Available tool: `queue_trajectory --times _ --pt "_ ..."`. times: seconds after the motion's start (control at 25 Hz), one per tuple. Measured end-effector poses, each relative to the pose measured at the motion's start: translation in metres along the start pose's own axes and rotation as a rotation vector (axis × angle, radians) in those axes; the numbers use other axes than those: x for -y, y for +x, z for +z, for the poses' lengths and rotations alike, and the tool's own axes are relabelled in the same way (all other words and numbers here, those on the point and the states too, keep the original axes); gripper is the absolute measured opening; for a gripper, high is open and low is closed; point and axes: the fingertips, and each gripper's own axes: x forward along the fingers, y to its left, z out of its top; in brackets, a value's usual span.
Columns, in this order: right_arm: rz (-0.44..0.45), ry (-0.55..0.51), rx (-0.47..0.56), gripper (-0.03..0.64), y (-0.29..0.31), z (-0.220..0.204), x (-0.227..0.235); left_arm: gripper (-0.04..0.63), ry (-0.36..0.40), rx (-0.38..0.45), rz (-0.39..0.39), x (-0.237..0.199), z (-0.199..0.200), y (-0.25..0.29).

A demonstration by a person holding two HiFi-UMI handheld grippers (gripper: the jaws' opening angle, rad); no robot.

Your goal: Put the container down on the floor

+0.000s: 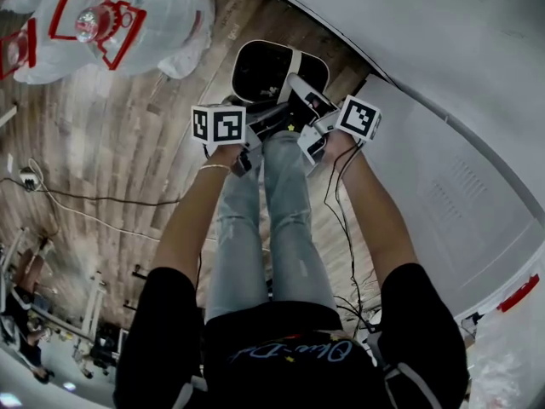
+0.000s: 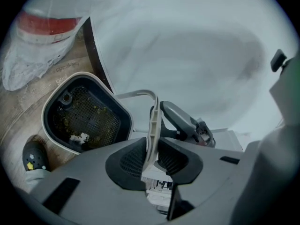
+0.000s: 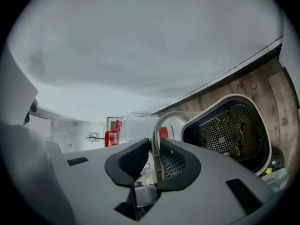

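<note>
Container [image 1: 266, 68], clamped by its handle [image 2: 152, 121] in left gripper [image 2: 151, 151] and right gripper [image 3: 154, 156]: to be kept level, lowered onto floor [image 1: 128, 143], then released.

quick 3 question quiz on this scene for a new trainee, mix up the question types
1. True or false: the left gripper is shut on the thin handle of the container.
2. What does the right gripper grip? A) the container's rim B) the same handle C) nothing
3. Fill in: the floor under the container is made of ____ planks.
Key: 1 true; 2 B; 3 wooden
</note>
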Motion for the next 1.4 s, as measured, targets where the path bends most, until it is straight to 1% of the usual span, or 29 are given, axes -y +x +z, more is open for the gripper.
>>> queue_trajectory --times 0.16,0.2,0.28,0.36,0.56,0.68,0.88,1.04,1.16,1.28,1.4 --pt "-0.066 0.01 -0.018 0.054 0.006 -0.003 0.021 0.074 0.029 -0.028 0.038 -0.02 -0.004 0.01" --pt "-0.069 0.008 -0.024 0.054 0.009 -0.005 0.025 0.074 0.033 -0.034 0.045 -0.026 -0.005 0.011" --pt "-0.048 0.006 -0.029 0.054 0.014 -0.008 0.026 0.074 0.029 -0.04 0.058 -0.035 -0.009 0.013" --pt "-0.057 0.001 -0.033 0.054 0.014 -0.009 0.026 0.077 0.022 -0.046 0.073 -0.038 -0.012 0.015" --pt "-0.13 -0.026 -0.057 0.054 0.008 -0.009 0.035 0.078 0.023 -0.057 0.106 -0.042 -0.018 0.02" --pt "-0.157 -0.031 -0.07 0.054 0.01 -0.014 0.041 0.081 0.031 -0.06 0.126 -0.05 -0.021 0.019" --pt "-0.17 -0.068 -0.103 0.054 0.014 -0.019 0.04 0.101 0.008 -0.036 0.123 -0.056 -0.021 0.012" --pt "-0.186 -0.073 -0.116 0.054 0.024 -0.023 0.039 0.104 0.014 -0.006 0.143 -0.062 -0.015 0.004" --pt "-0.198 -0.093 -0.151 0.055 0.033 -0.024 0.038 0.114 -0.005 0.01 0.162 -0.066 -0.01 0.0" --pt "-0.212 -0.1 -0.176 0.055 0.046 -0.026 0.036 0.123 -0.017 0.012 0.175 -0.074 -0.001 -0.01" --pt "-0.229 -0.124 -0.205 0.055 0.057 -0.028 0.034 0.127 -0.009 0.016 0.193 -0.081 0.006 -0.017"
